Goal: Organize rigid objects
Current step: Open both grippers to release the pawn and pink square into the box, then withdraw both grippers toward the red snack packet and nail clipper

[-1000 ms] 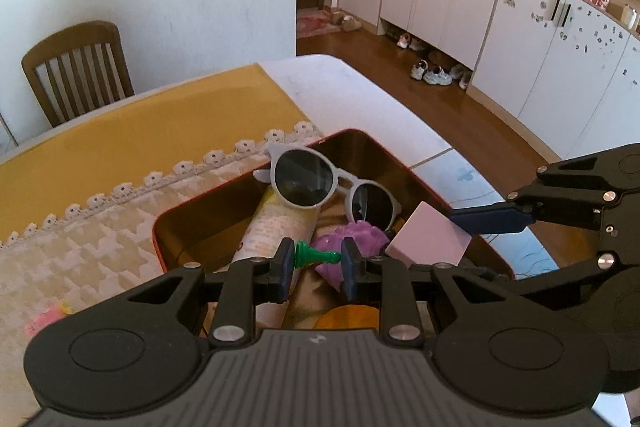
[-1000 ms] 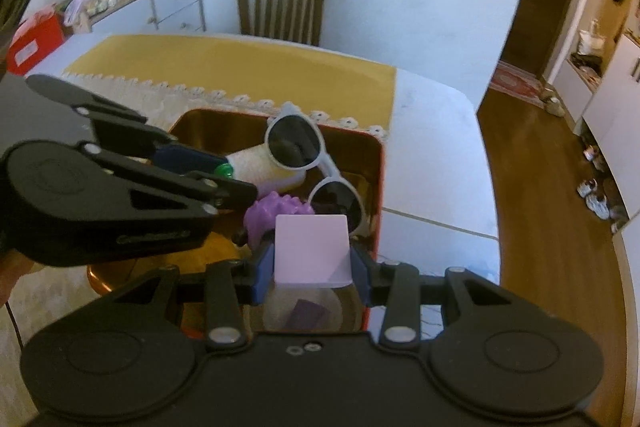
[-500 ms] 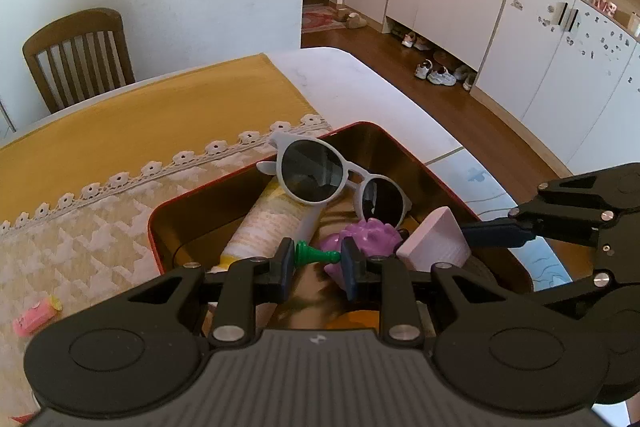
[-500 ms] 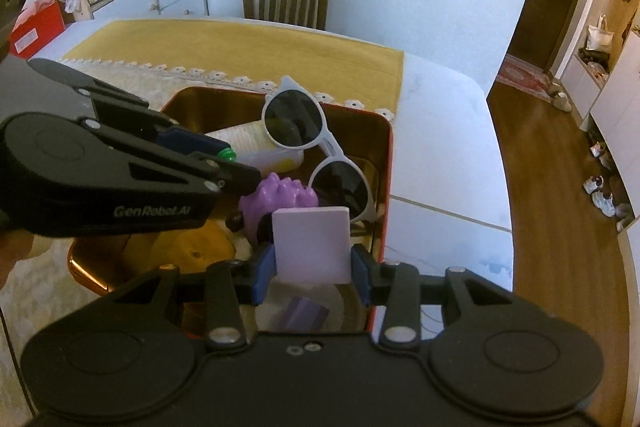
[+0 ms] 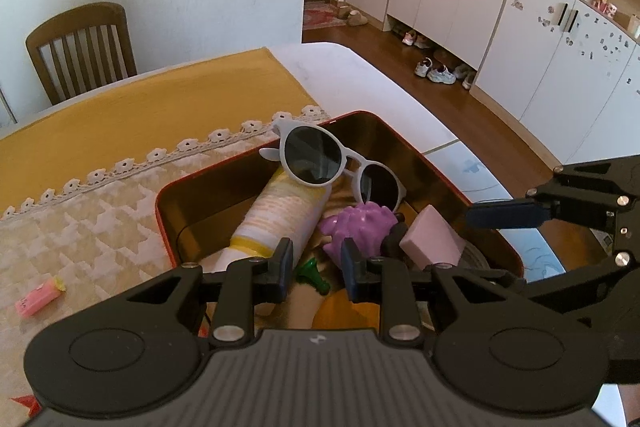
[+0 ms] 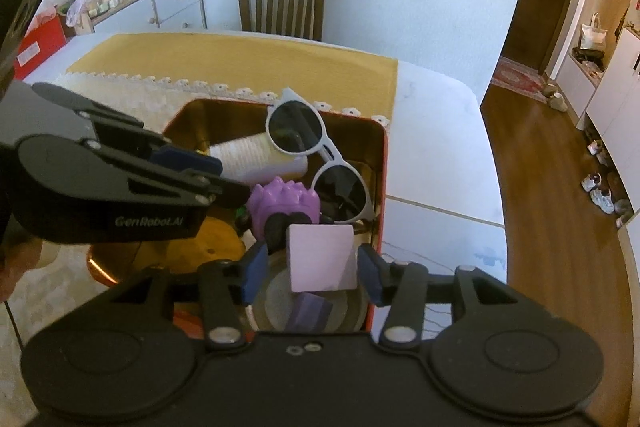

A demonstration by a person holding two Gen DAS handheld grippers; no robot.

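While both tongs hang over a red-rimmed, gold-lined metal tin (image 5: 168,227) on the bench (image 6: 436,147), the left tongs (image 5: 316,263) stand slightly parted, clear of the small green plastic piece (image 5: 314,273) lying in the tin just below their tips. The right tongs (image 6: 312,267) are opening, their pads off the pale pink rectangular block (image 6: 322,257) that sits between them above a round lid. Farther in lie a purple ridged toy (image 5: 360,227), a cream and yellow tube (image 5: 280,215) and grey round-lensed sunglasses (image 5: 320,159) propped against the far rim. A pink wrapped sweet (image 5: 38,297) rests on the cream cloth at near left.
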